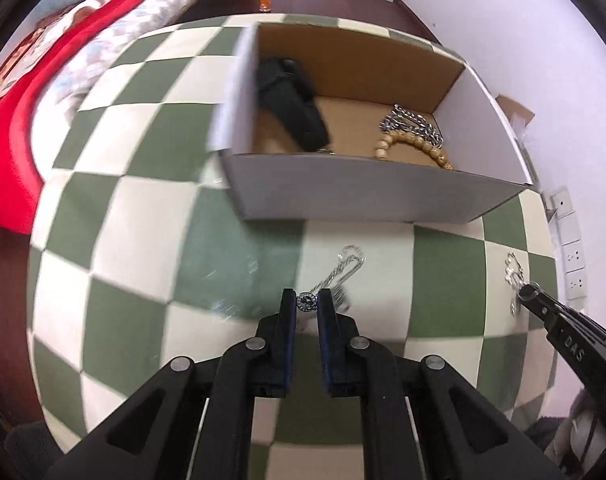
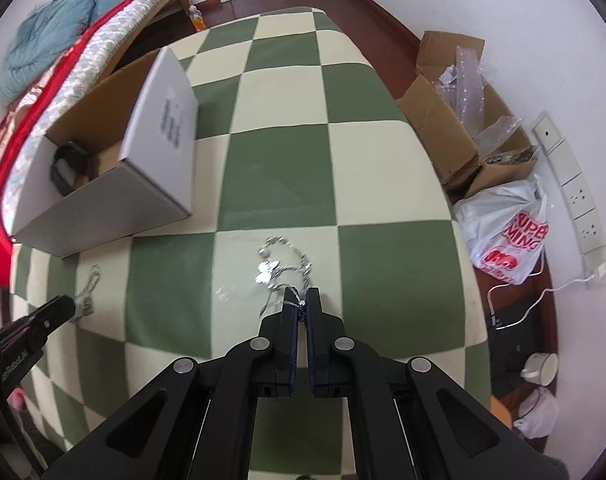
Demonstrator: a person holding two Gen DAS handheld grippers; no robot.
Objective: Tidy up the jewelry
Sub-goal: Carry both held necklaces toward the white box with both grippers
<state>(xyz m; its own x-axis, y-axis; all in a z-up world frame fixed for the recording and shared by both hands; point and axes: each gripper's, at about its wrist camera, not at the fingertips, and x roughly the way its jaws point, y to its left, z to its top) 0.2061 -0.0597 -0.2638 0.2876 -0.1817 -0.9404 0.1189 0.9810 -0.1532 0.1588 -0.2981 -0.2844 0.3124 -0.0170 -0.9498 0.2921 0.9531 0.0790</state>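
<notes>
On the left, the open cardboard box (image 1: 355,196) is sitting on the green-and-cream checkered cloth (image 1: 143,216), already holding a black watch (image 1: 293,104), a steel chain (image 1: 413,122) and a wooden bead bracelet (image 1: 411,148). Nearer, the left gripper (image 1: 306,303) is pinching a small round charm between its tips, the jaws clamped on the end of a silver chain bracelet (image 1: 343,270) whose length is trailing across the cloth toward the box.

Further right, the right gripper (image 2: 302,300) is closing on a thin strand of a second silver chain with charms (image 2: 281,266), the jaws nearly together around it; the rest is lying in a loose heap just ahead of the tips.

The step in hand appears to be lifting both pieces to carry them into the box. To do it well, each should be raising straight up until the whole chain is hanging free, so no link is dragging or snagging the cloth. Both holds are narrow, so slow, steady travel over the near wall is advisable before releasing low inside, clear of the beads.
</notes>
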